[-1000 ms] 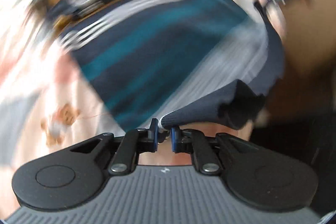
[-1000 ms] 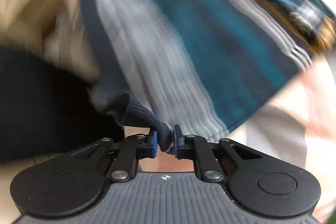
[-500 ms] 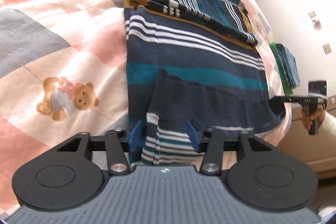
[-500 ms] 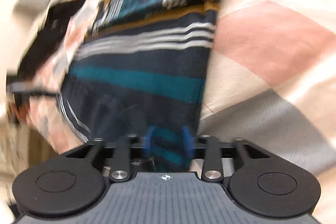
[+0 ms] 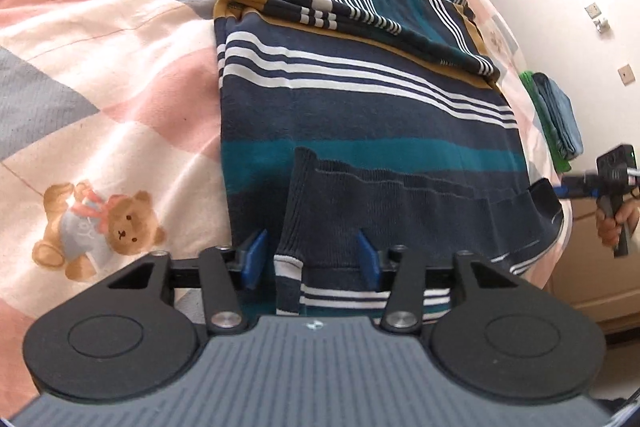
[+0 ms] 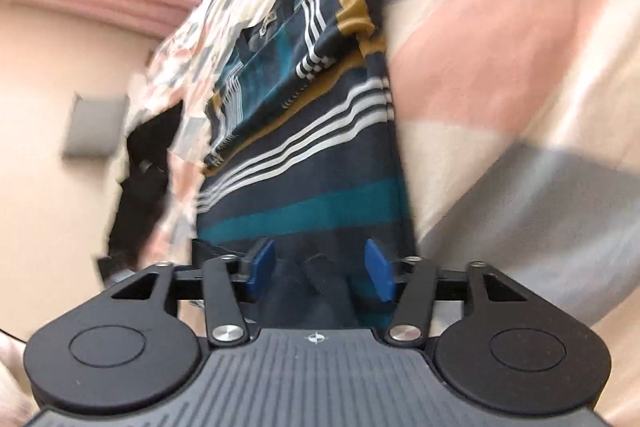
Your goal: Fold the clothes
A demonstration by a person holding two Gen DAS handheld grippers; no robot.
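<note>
A striped sweater (image 5: 360, 99) in navy, teal, white and mustard lies flat on the bed, sleeves folded across the chest. Its ribbed bottom hem (image 5: 400, 195) is turned up over the body. My left gripper (image 5: 310, 257) is open, its blue pads either side of the hem's left corner, not gripping. My right gripper (image 6: 320, 267) is open over the hem's other corner; it also shows from outside in the left wrist view (image 5: 592, 183) at the sweater's right edge. The sweater fills the middle of the right wrist view (image 6: 312, 155), which is blurred.
The bed cover (image 5: 100, 87) has pink, grey and cream patches and a teddy bear print (image 5: 100, 223). A stack of folded green and blue clothes (image 5: 556, 115) lies past the bed's right edge. A dark garment (image 6: 144, 167) hangs at the bed's side.
Both grippers held the hem corners shut a second ago and carried them up over the sweater. Both have since opened and let go; the hem now lies folded on the body.
</note>
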